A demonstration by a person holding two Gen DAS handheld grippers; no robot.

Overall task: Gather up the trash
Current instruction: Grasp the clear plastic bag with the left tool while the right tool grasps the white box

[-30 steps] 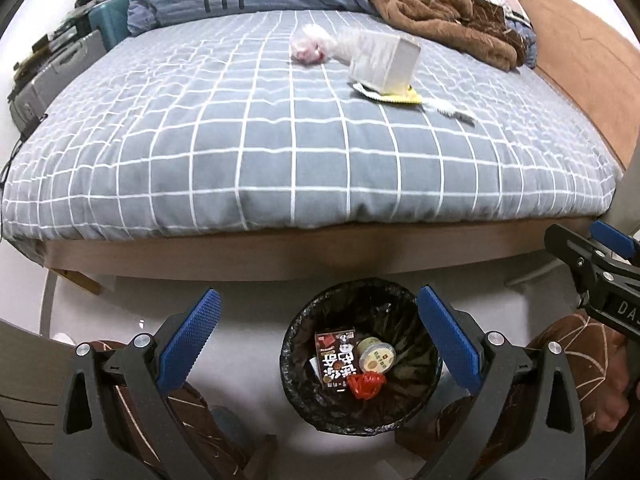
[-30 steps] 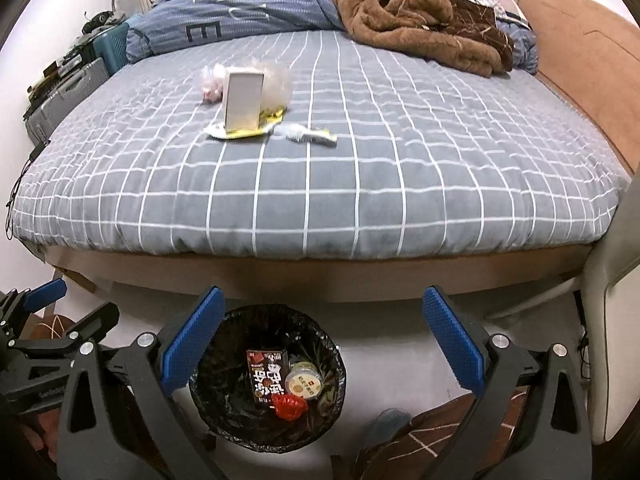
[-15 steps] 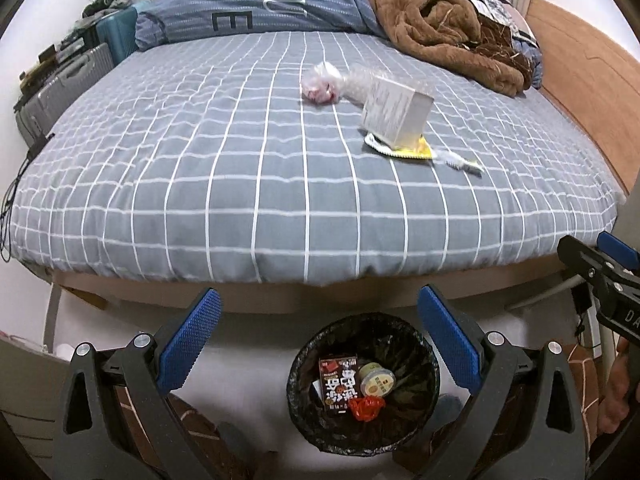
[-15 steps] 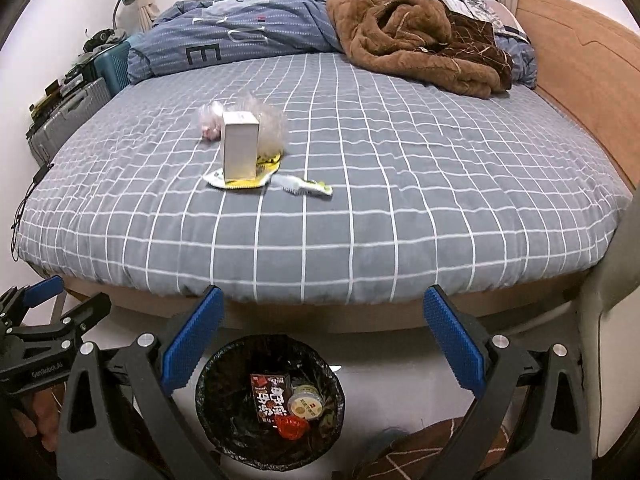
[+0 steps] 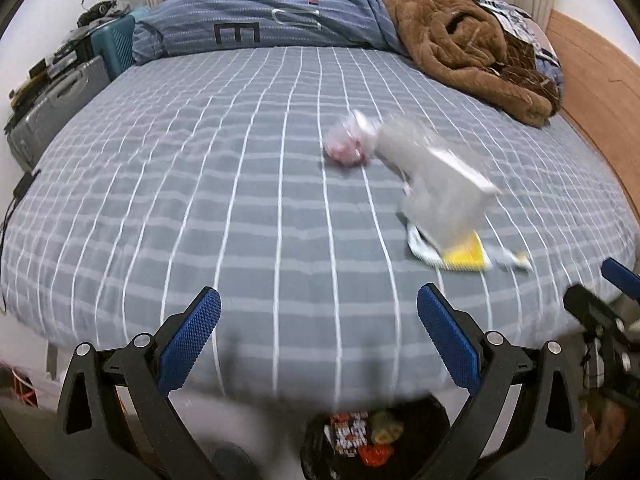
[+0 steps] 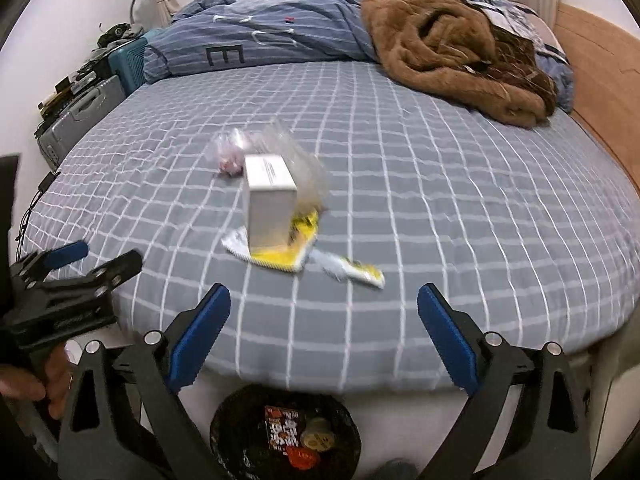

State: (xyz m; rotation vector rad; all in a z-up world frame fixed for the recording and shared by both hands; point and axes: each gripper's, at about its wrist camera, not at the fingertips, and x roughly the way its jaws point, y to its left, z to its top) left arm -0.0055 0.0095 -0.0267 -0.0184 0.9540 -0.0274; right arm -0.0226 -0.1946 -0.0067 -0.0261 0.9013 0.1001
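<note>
Trash lies on the grey checked bed (image 5: 200,200): a white carton (image 6: 270,204) standing on a yellow wrapper (image 6: 288,258), a clear plastic bag (image 6: 296,160) behind it, a crumpled pink-and-clear bag (image 5: 348,146), and a small white-yellow sachet (image 6: 352,270). The carton (image 5: 444,196) and yellow wrapper (image 5: 464,258) also show blurred in the left wrist view. A black-lined bin (image 6: 286,436) on the floor below the bed edge holds a red-black packet, a small cup and a red piece. My left gripper (image 5: 318,338) and right gripper (image 6: 324,338) are both open and empty, held over the near bed edge.
A brown fleece blanket (image 6: 452,52) and a blue striped duvet (image 6: 280,36) are piled at the far end of the bed. Suitcases and clutter (image 5: 60,92) stand at the left wall. A wooden headboard (image 6: 600,68) runs along the right side.
Both grippers have risen and moved forward over the bed edge. The bin has dropped to the bottom of both views and the trash on the bed looks nearer. Both stay open.
</note>
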